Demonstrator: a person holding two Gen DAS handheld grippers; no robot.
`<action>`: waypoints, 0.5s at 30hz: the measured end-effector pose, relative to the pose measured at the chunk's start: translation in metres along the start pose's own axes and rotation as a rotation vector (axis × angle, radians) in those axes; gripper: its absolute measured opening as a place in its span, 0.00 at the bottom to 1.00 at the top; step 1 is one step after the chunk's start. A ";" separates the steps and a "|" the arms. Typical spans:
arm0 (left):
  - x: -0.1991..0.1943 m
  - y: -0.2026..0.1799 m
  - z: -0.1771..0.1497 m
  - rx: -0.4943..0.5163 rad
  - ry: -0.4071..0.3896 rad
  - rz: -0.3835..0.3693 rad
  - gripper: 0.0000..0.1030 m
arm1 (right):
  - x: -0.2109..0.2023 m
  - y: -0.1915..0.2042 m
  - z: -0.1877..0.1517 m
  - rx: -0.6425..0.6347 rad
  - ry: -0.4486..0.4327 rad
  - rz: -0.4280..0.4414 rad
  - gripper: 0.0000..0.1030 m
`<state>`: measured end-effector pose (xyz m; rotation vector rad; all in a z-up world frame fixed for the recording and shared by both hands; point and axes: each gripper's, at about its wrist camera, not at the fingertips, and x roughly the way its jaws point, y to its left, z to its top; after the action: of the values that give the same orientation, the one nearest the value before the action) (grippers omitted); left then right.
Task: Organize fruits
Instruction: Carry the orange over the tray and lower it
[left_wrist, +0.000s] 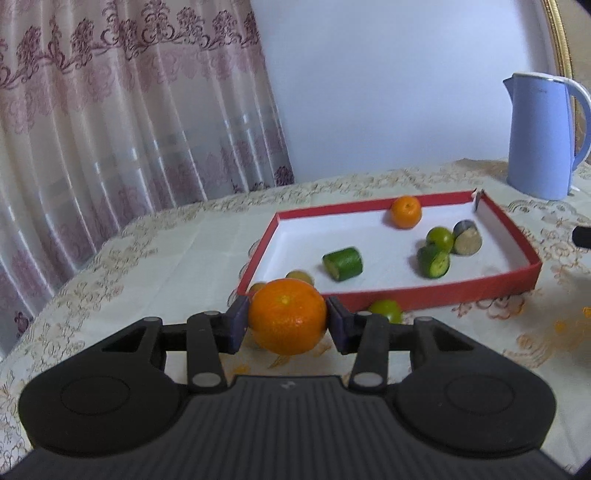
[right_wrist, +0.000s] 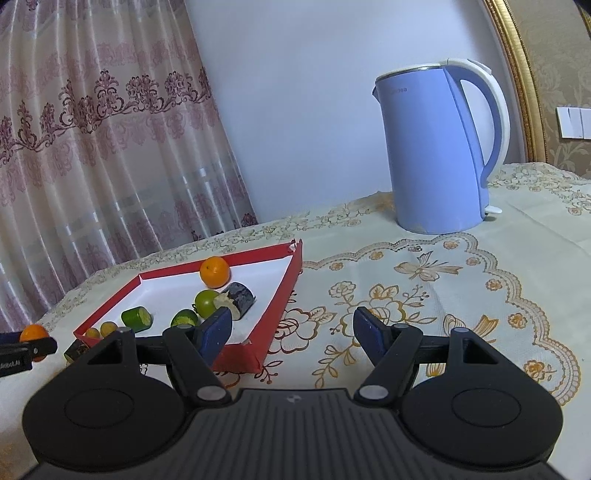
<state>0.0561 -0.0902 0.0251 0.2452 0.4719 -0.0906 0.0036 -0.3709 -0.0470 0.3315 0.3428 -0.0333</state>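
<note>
The left tongs (left_wrist: 288, 323) grip a round orange mandarin (left_wrist: 287, 317) just outside the shallow red-walled cardboard tray (left_wrist: 443, 295) — lift clear of the near wall before releasing. The right tongs (right_wrist: 291, 334) gape empty beside the tray.

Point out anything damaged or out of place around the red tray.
The red tray has a torn far corner, its walls split apart. A green fruit lies on the tablecloth outside the near wall, while the others sit inside.

Soft, even indoor light; fisheye bending and dark corners.
</note>
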 end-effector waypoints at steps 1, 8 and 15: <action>0.001 -0.004 0.003 0.003 -0.005 0.000 0.41 | 0.000 0.000 0.000 0.001 -0.002 0.001 0.70; 0.022 -0.033 0.026 0.029 -0.027 0.009 0.41 | -0.003 0.001 0.002 0.007 -0.013 0.016 0.70; 0.065 -0.061 0.046 0.041 -0.009 0.036 0.42 | -0.003 -0.002 0.004 0.032 -0.011 0.032 0.70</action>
<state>0.1254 -0.1628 0.0218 0.2927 0.4565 -0.0666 0.0020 -0.3742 -0.0432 0.3683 0.3265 -0.0091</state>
